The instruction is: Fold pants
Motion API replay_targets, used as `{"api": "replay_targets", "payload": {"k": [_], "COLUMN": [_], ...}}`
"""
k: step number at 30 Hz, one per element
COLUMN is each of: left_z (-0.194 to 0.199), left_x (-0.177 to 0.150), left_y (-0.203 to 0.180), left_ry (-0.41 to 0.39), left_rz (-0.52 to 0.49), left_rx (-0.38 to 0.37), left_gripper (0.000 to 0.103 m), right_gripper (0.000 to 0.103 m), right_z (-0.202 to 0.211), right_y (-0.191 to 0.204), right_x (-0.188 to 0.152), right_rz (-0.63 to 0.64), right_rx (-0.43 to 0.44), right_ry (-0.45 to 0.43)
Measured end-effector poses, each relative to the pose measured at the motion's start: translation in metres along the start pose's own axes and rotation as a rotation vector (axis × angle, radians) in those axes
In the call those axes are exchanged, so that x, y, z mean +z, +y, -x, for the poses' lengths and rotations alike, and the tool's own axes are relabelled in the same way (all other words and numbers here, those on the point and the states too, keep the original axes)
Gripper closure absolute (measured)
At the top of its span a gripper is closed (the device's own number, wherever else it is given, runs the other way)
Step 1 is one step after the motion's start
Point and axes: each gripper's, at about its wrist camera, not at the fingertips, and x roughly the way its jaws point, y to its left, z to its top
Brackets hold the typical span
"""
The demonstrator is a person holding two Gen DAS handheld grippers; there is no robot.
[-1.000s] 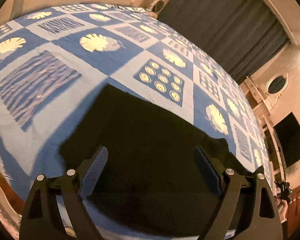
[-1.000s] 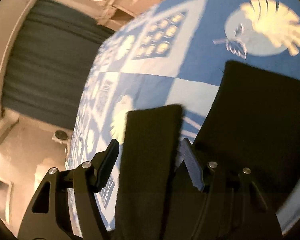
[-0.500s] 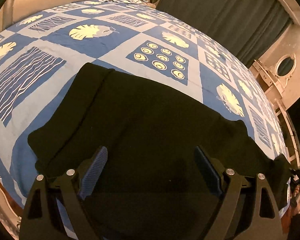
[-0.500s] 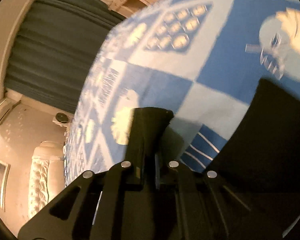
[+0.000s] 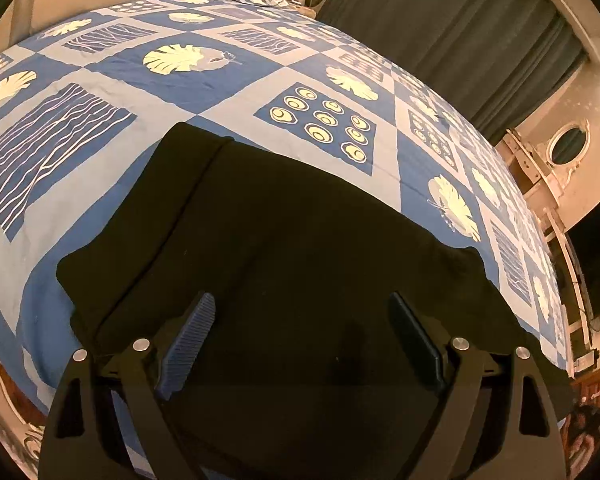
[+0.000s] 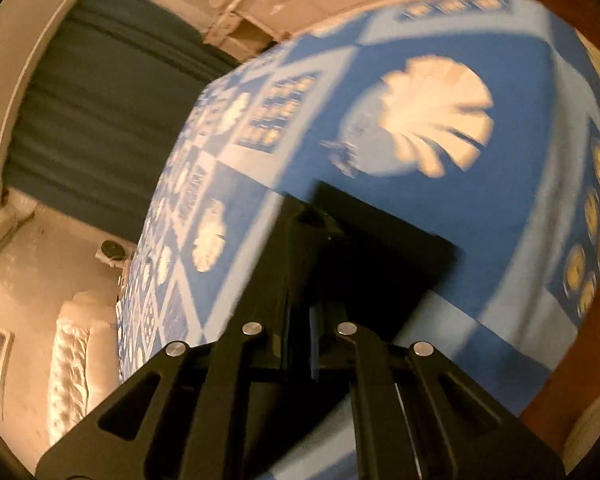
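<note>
Pants (image 5: 284, 264) lie on the bedspread (image 5: 180, 92), right gripper (image 6: 304, 240) clamped on them, left gripper (image 5: 300, 320) spread apart.

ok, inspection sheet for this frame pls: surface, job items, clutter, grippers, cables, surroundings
Surface: bedspread, blue patchwork with leaf and dot prints, covers the bed.
Job's things: black pants lie spread on the bedspread; one end is lifted.
Clutter: nothing seen.
Grippers: left gripper open above the pants, holding nothing; right gripper shut on the pants.
Cables: nothing seen on the bed.
Surroundings: dark curtain, oval mirror, dark screen, tufted headboard.
</note>
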Motion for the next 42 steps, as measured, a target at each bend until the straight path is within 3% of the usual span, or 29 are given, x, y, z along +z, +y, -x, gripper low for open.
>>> {"api": "replay_targets", "payload": {"k": [8,17,20,27,29,30,31,33,39,42], "left_z": [0.001,0.007,0.008,0.003,0.003,0.004,0.005,0.006,0.018,0.018], "left_x": [-0.002,-0.003,-0.004,-0.007,-0.005,-0.004,-0.002,0.001,0.014,0.018], "left_y": [0.000,-0.005,-0.013,-0.013,-0.011,-0.009,-0.008,-0.005,0.001,0.009], "left_ry": [-0.002,-0.007,-0.011,0.004,0.004,0.002,-0.002,-0.006,-0.067,-0.072], "left_rz": [-0.005,0.018,-0.026,-0.063,-0.060,-0.057,-0.050,-0.044,-0.061,-0.062], "left_rx": [-0.001,-0.027,-0.030,-0.023,-0.039,-0.047,-0.061,-0.076,-0.054,-0.016], "left_gripper": [0.016,0.016,0.016,0.016,0.016,0.016,0.016,0.016,0.016,0.016], "right_gripper": [0.098,0.098,0.098,0.097,0.086,0.071,0.047,0.029,0.029,0.028], "right_z": [-0.010,0.007,0.001,-0.006,0.002,0.009,0.015,0.022,-0.013,-0.039], "right_y": [-0.041,-0.046,-0.058,-0.066,-0.065,-0.064,-0.062,-0.056,-0.048,-0.045], "right_x": [-0.010,-0.003,-0.001,0.003,0.009,0.013,0.019,0.036,0.070,0.070], "right_rz": [-0.114,-0.108,-0.132,-0.138,-0.126,-0.106,-0.079,-0.007,0.107,0.143], "right_rx": [-0.008,0.006,-0.002,0.020,0.035,0.025,0.016,0.008,0.022,0.067], "right_ry": [0.001,-0.058,-0.059,-0.004,0.022,0.019,0.008,0.013,0.184,0.331]}}
